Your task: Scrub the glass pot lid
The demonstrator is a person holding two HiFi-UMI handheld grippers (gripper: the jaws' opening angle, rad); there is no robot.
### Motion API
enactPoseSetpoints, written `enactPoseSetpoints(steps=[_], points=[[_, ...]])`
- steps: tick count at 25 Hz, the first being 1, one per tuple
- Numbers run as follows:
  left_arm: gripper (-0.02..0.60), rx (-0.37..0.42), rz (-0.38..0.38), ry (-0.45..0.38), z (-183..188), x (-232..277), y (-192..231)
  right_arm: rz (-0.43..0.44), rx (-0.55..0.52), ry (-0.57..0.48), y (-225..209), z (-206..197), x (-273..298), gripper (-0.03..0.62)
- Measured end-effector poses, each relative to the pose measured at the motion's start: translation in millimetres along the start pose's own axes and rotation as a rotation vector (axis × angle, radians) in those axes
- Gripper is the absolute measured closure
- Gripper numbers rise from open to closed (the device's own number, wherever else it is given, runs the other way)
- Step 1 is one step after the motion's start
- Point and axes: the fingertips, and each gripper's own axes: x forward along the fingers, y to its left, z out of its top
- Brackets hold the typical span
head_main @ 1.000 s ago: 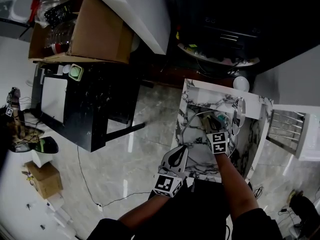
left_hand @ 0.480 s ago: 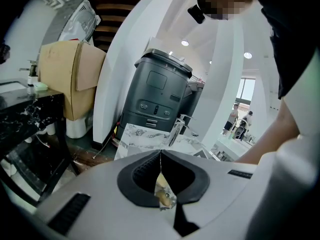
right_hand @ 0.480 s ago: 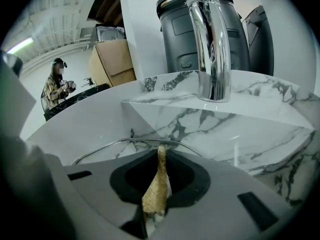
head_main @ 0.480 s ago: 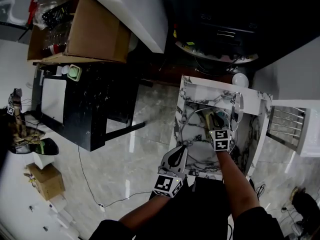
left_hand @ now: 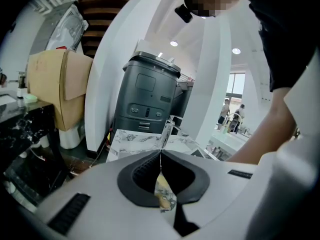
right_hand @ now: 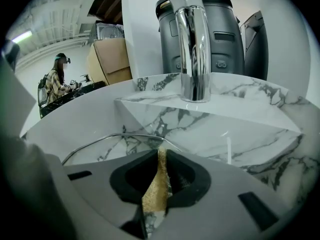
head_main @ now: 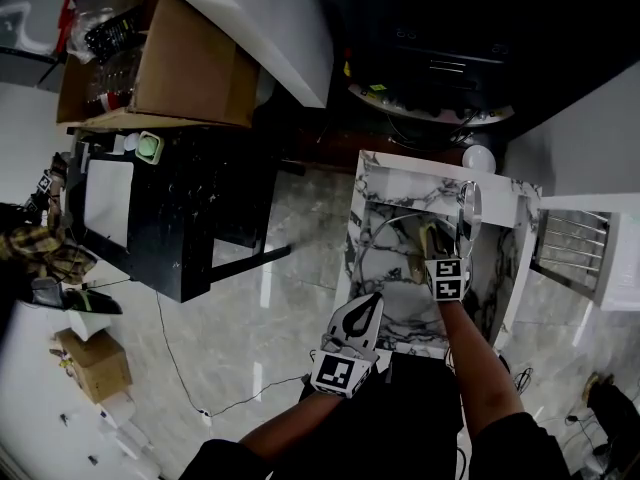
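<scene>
The glass pot lid point(head_main: 385, 258) stands tilted in the marble sink point(head_main: 362, 190), and its metal rim point(right_hand: 107, 138) arcs across the right gripper view. My right gripper point(head_main: 432, 246) is over the lid, shut on a yellow sponge point(right_hand: 157, 186) that fills the gap between its jaws. My left gripper point(head_main: 367, 304) is at the sink's front left, at the lid's near edge. Its jaws are shut on a thin edge that looks like the lid's rim point(left_hand: 161, 184).
A chrome faucet point(right_hand: 193, 49) rises right behind the sink, with a dark grey appliance point(left_hand: 147, 99) beyond it. A black table point(head_main: 170, 208) and a cardboard box point(head_main: 190, 68) stand to the left. A person point(head_main: 45, 243) works at the far left. A white rack point(head_main: 575, 258) is on the right.
My right gripper has slid the sponge a little to the right across the lid. The left gripper has stayed put. The person at the far left has moved.
</scene>
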Motion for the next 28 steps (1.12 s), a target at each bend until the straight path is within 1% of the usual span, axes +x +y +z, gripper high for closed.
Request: enactPoseSetpoints(steps=[5, 8, 11, 15, 20, 24, 28], points=[[0.566, 0.023, -0.002, -0.002, 1, 0, -7, -0.012, 0.006, 0.019, -8, -7, -6, 0.533], [0.566, 0.002, -0.008, 0.003, 1, -1, -9, -0.025, 0.018, 0.029, -12, -12, -12, 0.533], [0.566, -0.026, -0.016, -0.002, 8, -3, -13, -0.042, -0.002, 0.016, -17, -12, -17, 0.533], [0.566, -0.03, -0.024, -0.023, 11, -6, -20, -0.058, -0.02, 0.029, -19, -17, -23, 0.533], [0.566, -0.052, -0.01, -0.024, 7, -13, -22, -0.088, -0.058, 0.052, -18, -21, -28, 0.533], [0.566, -0.052, -0.004, -0.033, 7, -19, -26, -0.101, -0.078, 0.064, -21, -25, -33, 0.533], [0.566, -0.059, -0.003, -0.041, 3, -23, -29, -0.145, -0.095, 0.093, -30, -32, -40, 0.533]])
